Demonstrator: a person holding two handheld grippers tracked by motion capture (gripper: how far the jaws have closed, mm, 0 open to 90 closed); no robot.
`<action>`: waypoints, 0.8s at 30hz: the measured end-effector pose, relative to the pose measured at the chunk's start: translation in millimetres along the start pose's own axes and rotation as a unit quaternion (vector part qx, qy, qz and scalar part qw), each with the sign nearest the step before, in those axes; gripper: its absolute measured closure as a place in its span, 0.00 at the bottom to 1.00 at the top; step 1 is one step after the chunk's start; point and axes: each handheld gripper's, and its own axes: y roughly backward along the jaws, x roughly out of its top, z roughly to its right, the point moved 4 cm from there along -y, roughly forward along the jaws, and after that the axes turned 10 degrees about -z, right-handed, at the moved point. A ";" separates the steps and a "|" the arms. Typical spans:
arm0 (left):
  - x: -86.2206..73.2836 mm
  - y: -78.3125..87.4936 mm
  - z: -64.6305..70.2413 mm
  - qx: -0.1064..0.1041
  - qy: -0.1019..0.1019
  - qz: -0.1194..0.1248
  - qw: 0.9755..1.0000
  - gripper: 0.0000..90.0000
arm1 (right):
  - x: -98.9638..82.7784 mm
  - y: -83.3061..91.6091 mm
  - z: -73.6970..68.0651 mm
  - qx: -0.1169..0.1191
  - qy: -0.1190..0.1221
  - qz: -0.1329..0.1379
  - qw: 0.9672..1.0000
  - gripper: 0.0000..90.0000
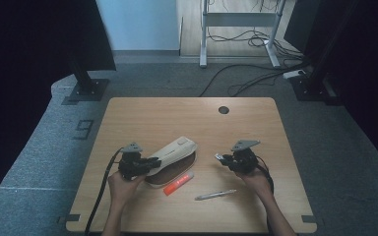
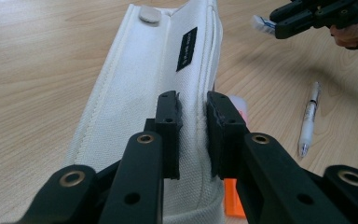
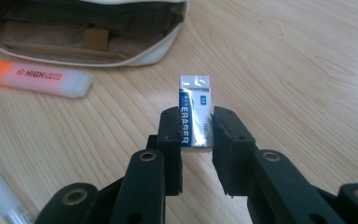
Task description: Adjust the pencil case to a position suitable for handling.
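Observation:
A white fabric pencil pouch [image 1: 174, 150] lies open at the table's middle, its brown inside [image 3: 88, 37] facing the right gripper view. My left gripper [image 2: 193, 135] is shut on the pouch's upper edge [image 2: 140, 84], near its end. My right gripper [image 3: 196, 130] is shut on a small eraser [image 3: 195, 109] in a blue and silver sleeve, held just above the wood to the right of the pouch. In the high view the left gripper [image 1: 150, 164] sits at the pouch's left end and the right gripper [image 1: 221, 158] stands a little apart from the pouch.
An orange highlighter [image 1: 178, 183] lies right in front of the pouch, and a white pen [image 1: 215, 195] lies nearer the front edge. A dark cable hole [image 1: 223, 109] sits at the far side of the table. Black stands and floor cables are beyond the table.

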 end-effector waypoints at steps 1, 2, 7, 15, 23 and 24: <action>0.1 -0.1 0.2 0.000 0.000 0.001 1.000 0.84 | 1.5 -1.5 -1.0 0.002 0.001 0.000 1.000 0.80; 0.1 -0.1 0.4 0.000 0.000 0.000 1.000 0.84 | 3.0 -3.1 -1.9 0.002 0.003 0.000 1.000 0.80; 0.2 0.0 1.2 0.000 0.000 0.001 1.000 0.84 | 11.0 -9.9 -7.6 0.007 0.008 0.001 1.000 0.80; 0.5 0.6 1.8 -0.001 0.002 0.002 1.000 0.84 | 23.5 -21.3 -15.2 0.011 0.018 0.001 1.000 0.80; 0.8 1.4 2.3 -0.002 0.002 0.004 1.000 0.84 | 35.6 -34.3 -24.1 0.017 0.028 0.001 0.999 0.80; 0.8 1.4 2.4 -0.002 0.002 0.004 1.000 0.84 | 37.4 -36.6 -25.6 0.018 0.028 0.002 0.999 0.80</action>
